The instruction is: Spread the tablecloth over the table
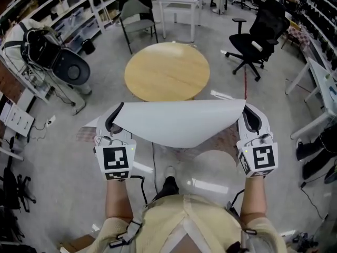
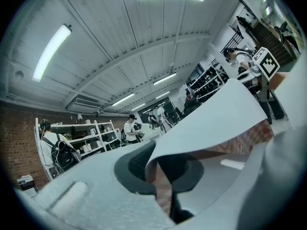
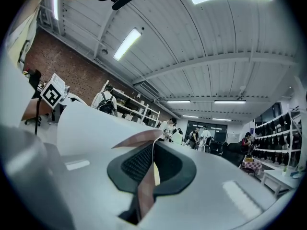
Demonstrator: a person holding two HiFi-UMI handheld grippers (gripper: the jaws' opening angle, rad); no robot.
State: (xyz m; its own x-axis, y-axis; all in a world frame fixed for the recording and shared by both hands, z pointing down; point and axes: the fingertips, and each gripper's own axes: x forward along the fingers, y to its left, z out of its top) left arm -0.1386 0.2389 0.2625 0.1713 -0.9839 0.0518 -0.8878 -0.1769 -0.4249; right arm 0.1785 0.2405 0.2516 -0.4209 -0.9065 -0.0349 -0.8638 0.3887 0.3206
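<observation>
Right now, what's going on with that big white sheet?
A person is holding a tablecloth up in the air, stretched between two hand-held grippers. The left gripper and the right gripper are each clamped shut on one end of it. The round wooden table just ahead is bare; the cloth has not yet been laid over it.

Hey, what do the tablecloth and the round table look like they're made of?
The tablecloth is probably vinyl or coated cloth: its plain white face is smooth and bows in one stiff curve without fabric folds. The round table has a light wood-look top, matte and even in colour; solid wood, veneer or laminate cannot be told.
</observation>
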